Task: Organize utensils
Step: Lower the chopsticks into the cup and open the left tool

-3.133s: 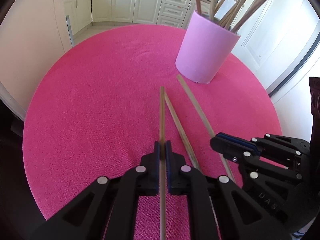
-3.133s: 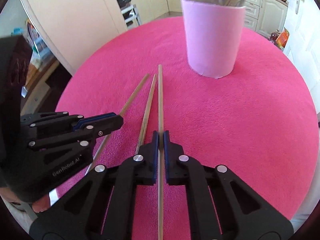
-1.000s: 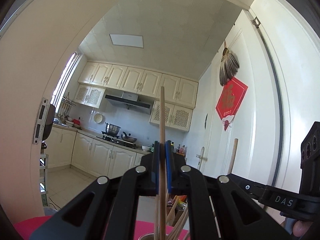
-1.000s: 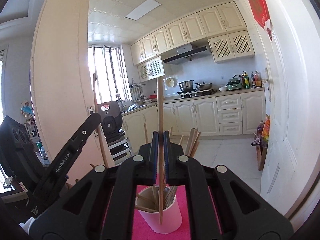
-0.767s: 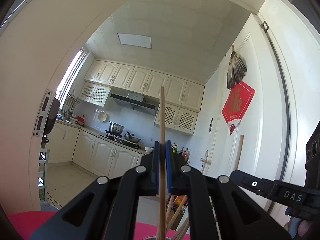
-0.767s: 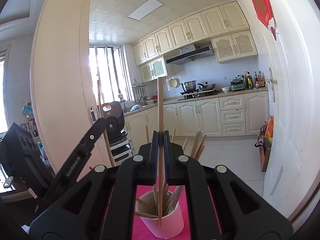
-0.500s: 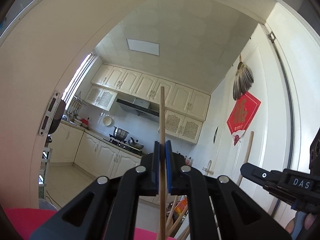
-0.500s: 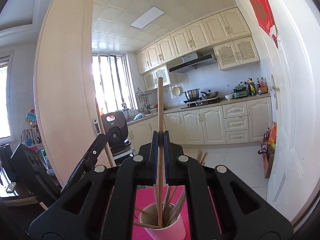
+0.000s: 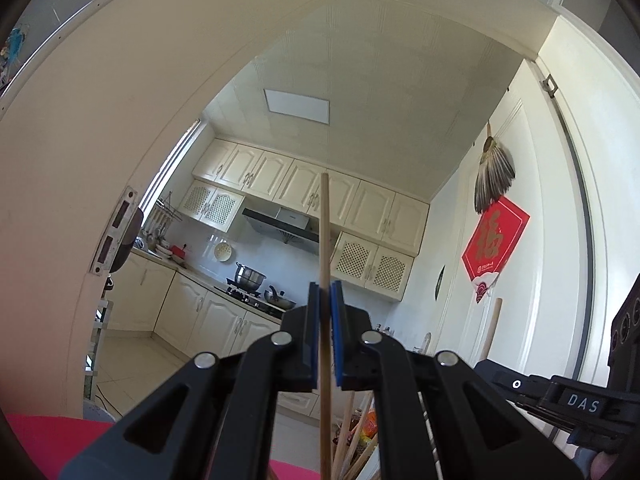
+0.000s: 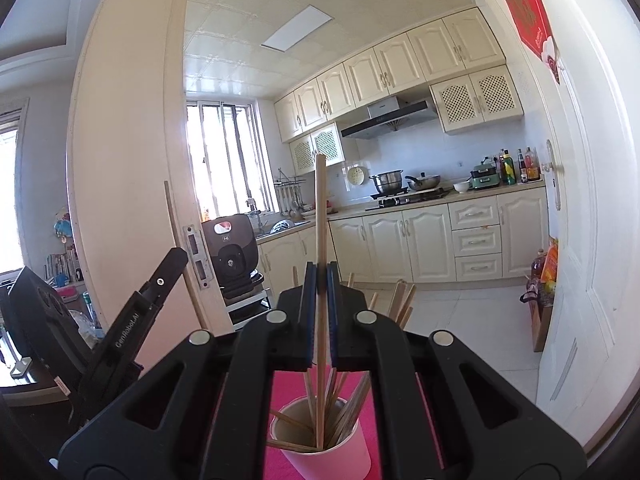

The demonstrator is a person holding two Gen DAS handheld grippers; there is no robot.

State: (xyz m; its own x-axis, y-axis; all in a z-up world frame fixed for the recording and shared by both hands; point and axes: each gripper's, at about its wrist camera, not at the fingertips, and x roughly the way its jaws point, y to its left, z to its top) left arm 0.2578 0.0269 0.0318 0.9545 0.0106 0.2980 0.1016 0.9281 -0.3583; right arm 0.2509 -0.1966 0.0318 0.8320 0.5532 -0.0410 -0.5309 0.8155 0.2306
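My left gripper [image 9: 325, 320] is shut on a wooden chopstick [image 9: 324, 240] that stands upright, tip up. Its lower end runs down among other sticks [image 9: 352, 440] at the bottom edge of the left wrist view. My right gripper [image 10: 319, 304] is shut on a second upright chopstick [image 10: 320, 216]. That stick's lower end is inside the pink cup [image 10: 332, 460], which holds several more chopsticks. The left gripper [image 10: 132, 320] shows at the left of the right wrist view, with its stick [image 10: 178, 240] rising beside a door frame. The right gripper [image 9: 568, 400] shows at the lower right of the left wrist view.
The pink tablecloth [image 10: 288, 384] lies under the cup, and its edge [image 9: 48, 436] shows at the lower left of the left wrist view. Behind are kitchen cabinets [image 10: 400, 240], a white door [image 10: 580, 240] on the right, and a door frame [image 10: 120, 160] on the left.
Both views have tilted upward a little. The cup has slid lower in the right wrist view, and the right chopstick's lower end now reaches deeper into it. Both grips are unchanged.
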